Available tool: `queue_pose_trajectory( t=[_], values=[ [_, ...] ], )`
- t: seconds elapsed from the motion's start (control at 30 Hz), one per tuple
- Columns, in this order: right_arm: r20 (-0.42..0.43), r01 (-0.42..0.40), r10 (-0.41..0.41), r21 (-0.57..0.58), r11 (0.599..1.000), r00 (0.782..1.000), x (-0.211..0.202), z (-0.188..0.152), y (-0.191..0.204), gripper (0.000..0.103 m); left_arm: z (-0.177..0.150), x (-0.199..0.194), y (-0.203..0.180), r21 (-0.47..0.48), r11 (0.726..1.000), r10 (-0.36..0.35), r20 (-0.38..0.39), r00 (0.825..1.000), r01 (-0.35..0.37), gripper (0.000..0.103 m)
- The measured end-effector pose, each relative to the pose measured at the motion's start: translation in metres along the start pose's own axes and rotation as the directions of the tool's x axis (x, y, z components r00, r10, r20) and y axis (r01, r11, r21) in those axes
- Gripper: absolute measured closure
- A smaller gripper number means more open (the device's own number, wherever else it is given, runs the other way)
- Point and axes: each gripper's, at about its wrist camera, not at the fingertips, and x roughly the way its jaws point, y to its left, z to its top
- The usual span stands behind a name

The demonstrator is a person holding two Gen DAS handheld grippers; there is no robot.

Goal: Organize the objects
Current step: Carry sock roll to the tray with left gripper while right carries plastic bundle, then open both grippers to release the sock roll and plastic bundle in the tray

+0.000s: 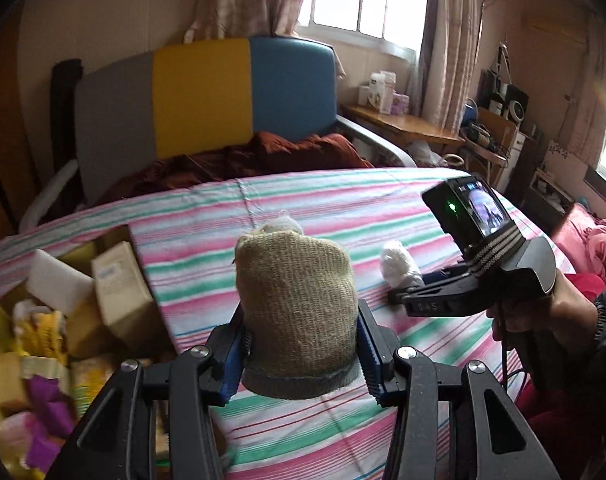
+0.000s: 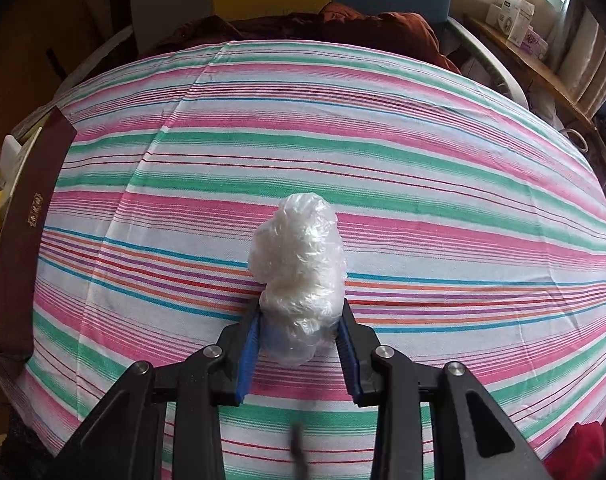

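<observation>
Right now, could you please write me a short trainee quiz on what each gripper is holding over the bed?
1. True or false: the left gripper is shut on a knitted pouch.
2. What does the right gripper hold?
A. a cardboard box
B. a crumpled plastic bag
C. nothing
3. Fill in: from the left wrist view, the open box of mixed items lies to the ____ of the pouch.

Key
1. True: both pads press on its sides.
2. B: the bag sits pinched between the blue pads, above the striped sheet.
3. left
</observation>
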Motion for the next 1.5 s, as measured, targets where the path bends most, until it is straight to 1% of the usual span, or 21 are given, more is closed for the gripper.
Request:
queue_pose_trajectory(
  t=[0.13,0.2,0.33,0.37,0.4,0.43,0.6,0.7,0.77,0.87,0.97,1.07,1.13,1.2,1.27,1.37,1.43,1.5],
  values=[
    [0.005,-0.035,0.035,0.001,0.999,0.999,0.0,0.007,0.006,0.068,0.001,-0.018,0.019,-0.014,0.999,0.038,0.024,0.999,-0.037,0.054],
    [0.012,-0.062,0.062,0.007,0.998,0.998,-0.013,-0.001,0.026,0.068,0.0,-0.027,0.03,-0.025,0.998,0.064,0.035,0.997,-0.063,0.054],
    [0.037,-0.123,0.124,-0.028,0.992,0.992,-0.017,0.01,0.052,0.068,-0.005,-0.04,0.058,-0.071,0.992,0.103,0.041,0.994,-0.1,0.054],
    [0.046,-0.141,0.143,-0.038,0.989,0.989,-0.024,0.009,0.065,0.068,-0.007,-0.042,0.067,-0.088,0.99,0.113,0.037,0.993,-0.11,0.054],
    [0.052,-0.156,0.158,-0.046,0.987,0.986,-0.019,0.017,0.063,0.068,-0.01,-0.044,0.075,-0.106,0.987,0.121,0.033,0.992,-0.117,0.054],
    [0.06,-0.174,0.177,-0.056,0.983,0.982,-0.023,0.018,0.073,0.068,-0.014,-0.046,0.084,-0.128,0.984,0.125,0.027,0.992,-0.12,0.054],
    [0.096,-0.264,0.276,-0.127,0.956,0.956,-0.055,0.009,0.138,0.068,-0.035,-0.059,0.132,-0.241,0.958,0.163,0.001,0.987,-0.158,0.054],
    [0.097,-0.305,0.325,-0.177,0.936,0.941,-0.067,0.004,0.176,0.068,-0.049,-0.07,0.162,-0.319,0.932,0.178,-0.014,0.984,-0.173,0.054],
    [0.094,-0.33,0.355,-0.212,0.92,0.93,-0.07,0.007,0.2,0.068,-0.057,-0.075,0.181,-0.364,0.913,0.189,-0.024,0.982,-0.185,0.054],
    [0.088,-0.342,0.372,-0.245,0.907,0.924,-0.072,0.01,0.23,0.068,-0.065,-0.079,0.201,-0.411,0.891,0.198,-0.034,0.98,-0.195,0.054],
    [0.074,-0.346,0.377,-0.263,0.901,0.923,-0.067,0.017,0.251,0.068,-0.069,-0.078,0.212,-0.452,0.873,0.182,-0.042,0.982,-0.181,0.054],
    [0.068,-0.342,0.374,-0.279,0.897,0.925,-0.063,0.025,0.267,0.066,-0.064,-0.074,0.214,-0.462,0.871,0.167,-0.04,0.985,-0.166,0.053],
    [0.057,-0.321,0.351,-0.292,0.901,0.935,-0.06,0.026,0.276,0.066,-0.06,-0.071,0.215,-0.468,0.871,0.148,-0.036,0.988,-0.148,0.053],
    [0.049,-0.314,0.343,-0.297,0.902,0.938,-0.059,0.022,0.277,0.066,-0.055,-0.065,0.214,-0.466,0.873,0.144,-0.038,0.989,-0.145,0.051],
    [0.035,-0.309,0.333,-0.29,0.906,0.942,-0.054,0.019,0.277,0.061,-0.053,-0.061,0.215,-0.472,0.871,0.132,-0.039,0.991,-0.134,0.048],
    [0.018,-0.306,0.323,-0.279,0.91,0.946,-0.046,0.016,0.274,0.06,-0.052,-0.055,0.213,-0.465,0.874,0.136,-0.042,0.99,-0.14,0.038],
    [0.019,-0.287,0.304,-0.278,0.917,0.953,-0.044,0.014,0.273,0.059,-0.053,-0.054,0.212,-0.469,0.872,0.135,-0.045,0.99,-0.14,0.038],
    [0.018,-0.299,0.315,-0.269,0.915,0.949,-0.044,0.012,0.271,0.059,-0.054,-0.055,0.209,-0.45,0.878,0.158,-0.046,0.986,-0.162,0.038]
  ],
)
